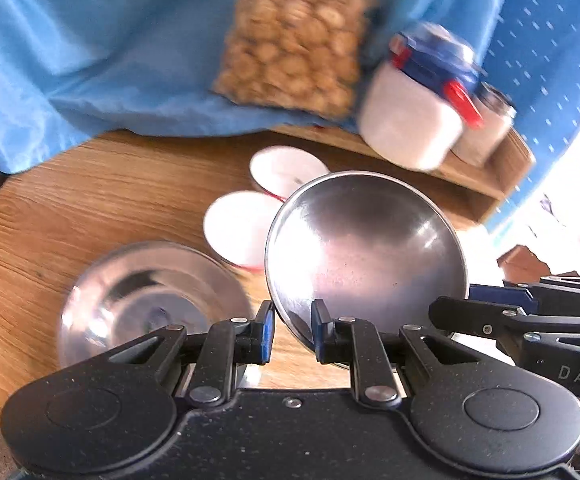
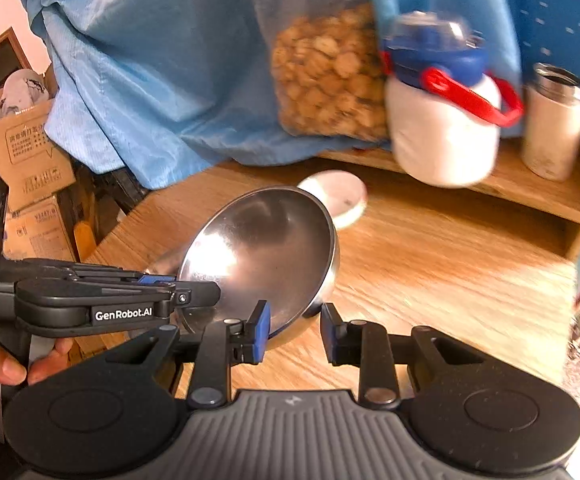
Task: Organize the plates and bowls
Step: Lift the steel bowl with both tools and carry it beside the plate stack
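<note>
**Together, two grippers carry one steel bowl over the table**

Up off the wooden table (image 1: 90,200), a steel bowl (image 1: 366,248) hangs tilted, its hollow facing the cameras. The left gripper (image 1: 292,330) has its blue-padded fingers closed on the near rim, one pad inside the bowl and one outside. The right gripper (image 2: 295,330) pinches the same bowl's rim from the other side, again with a pad on each face of the wall. A hand (image 2: 6,360) grips the left tool's handle at the edge of the right-wrist view.

Below and to the left, a second steel bowl (image 1: 150,300) rests on the table. Two white bowls (image 1: 242,228) with red edges sit just beyond it, close together. Further back, a raised shelf (image 2: 530,188) carries a white jug with a blue lid (image 2: 442,120) and a small steel-topped canister (image 2: 554,120). A bag of snacks (image 1: 294,44) leans against blue cloth (image 1: 90,40).
</note>
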{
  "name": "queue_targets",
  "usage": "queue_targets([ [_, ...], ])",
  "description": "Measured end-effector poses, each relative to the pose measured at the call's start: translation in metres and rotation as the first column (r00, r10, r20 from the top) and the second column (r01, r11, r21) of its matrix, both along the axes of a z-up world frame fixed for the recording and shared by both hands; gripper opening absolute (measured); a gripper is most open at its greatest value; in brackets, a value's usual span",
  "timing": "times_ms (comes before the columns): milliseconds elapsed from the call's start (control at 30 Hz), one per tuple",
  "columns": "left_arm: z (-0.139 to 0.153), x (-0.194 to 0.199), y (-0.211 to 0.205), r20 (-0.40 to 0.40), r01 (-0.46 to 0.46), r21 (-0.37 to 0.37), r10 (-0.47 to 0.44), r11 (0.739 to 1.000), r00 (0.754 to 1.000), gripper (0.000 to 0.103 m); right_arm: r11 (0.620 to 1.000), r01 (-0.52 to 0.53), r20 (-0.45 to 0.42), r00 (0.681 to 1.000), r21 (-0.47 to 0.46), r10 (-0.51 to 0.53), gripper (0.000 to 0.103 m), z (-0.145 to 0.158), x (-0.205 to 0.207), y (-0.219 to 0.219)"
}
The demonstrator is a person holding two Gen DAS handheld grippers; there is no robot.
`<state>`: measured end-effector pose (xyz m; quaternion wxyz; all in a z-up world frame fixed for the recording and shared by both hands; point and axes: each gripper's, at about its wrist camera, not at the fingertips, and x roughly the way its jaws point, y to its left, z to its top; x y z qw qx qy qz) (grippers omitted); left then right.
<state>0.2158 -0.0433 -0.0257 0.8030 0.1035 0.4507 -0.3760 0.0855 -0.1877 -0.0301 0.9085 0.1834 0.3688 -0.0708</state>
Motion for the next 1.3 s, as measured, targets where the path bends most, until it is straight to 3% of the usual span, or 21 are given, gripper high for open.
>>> queue_targets([
  [300, -0.018, -0.056, -0.016, -0.035, -0.017, 0.031, 0.018, 0.999, 0.999, 0.02, 0.999, -0.032, -0.046, 0.998, 0.025, 0.033, 0.031, -0.019, -0.053, -0.019],
  [533, -0.031, -0.077, -0.018, -0.051, -0.017, 0.077, 0.021, 0.997, 0.998, 0.02, 0.996, -0.073, -0.09, 0.993, 0.049, 0.077, 0.031, -0.036, -0.066, -0.022],
  [833, -0.046, -0.085, -0.018, -0.079, -0.034, 0.109, 0.042, 0.993, 0.996, 0.021, 0.993, -0.093, -0.124, 0.987, 0.079, 0.102, 0.031, -0.047, -0.068, -0.023],
  [1300, -0.047, -0.079, -0.019, -0.058, -0.018, 0.136, 0.026, 0.991, 0.998, 0.023, 0.989, -0.076, -0.131, 0.987, 0.125, 0.092, 0.031, -0.055, -0.06, -0.026],
])
